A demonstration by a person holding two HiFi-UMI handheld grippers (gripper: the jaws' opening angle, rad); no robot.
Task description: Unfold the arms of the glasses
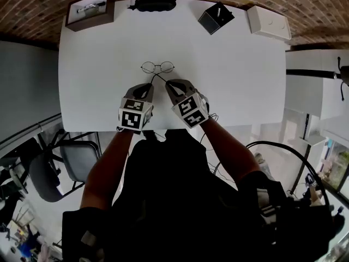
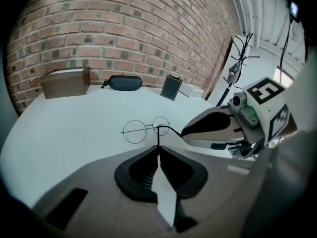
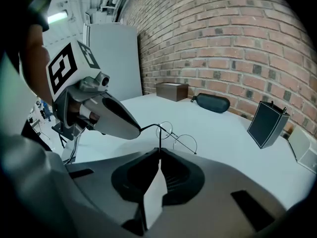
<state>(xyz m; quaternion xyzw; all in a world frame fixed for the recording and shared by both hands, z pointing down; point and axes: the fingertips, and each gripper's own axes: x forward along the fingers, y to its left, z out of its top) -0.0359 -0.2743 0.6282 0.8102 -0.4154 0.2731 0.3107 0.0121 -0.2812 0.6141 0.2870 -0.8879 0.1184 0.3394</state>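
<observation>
Closest to the head camera, the person's dark-clad torso and two forearms (image 1: 109,162) are seen, reaching out over a white table (image 1: 234,75). The left gripper (image 1: 150,85) and the right gripper (image 1: 167,83), each topped by a black-and-white marker cube, are held side by side with their tips nearly meeting. Just beyond the tips, a pair of round, thin-wire-rimmed glasses (image 1: 157,67) is seen near the middle of the table. Along the far edge a brown wooden box (image 1: 90,11), a black oval glasses case (image 1: 155,3), a small black square box (image 1: 216,18) and a flat white box (image 1: 268,22) are lined up.

From the left gripper view, the left gripper's jaws are seen drawn together on one thin black arm of the glasses (image 2: 145,129), which rises straight out of the pinch. The right gripper (image 2: 185,131) is seen just beside the frame, with the other arm led into its tip. A red brick wall (image 2: 124,38) is seen behind the table.

From the right gripper view, the right gripper's jaws are likewise seen pressed together on a thin black arm, with the round lenses (image 3: 177,138) just past them. The left gripper (image 3: 138,131) is met at the end of the other arm.
</observation>
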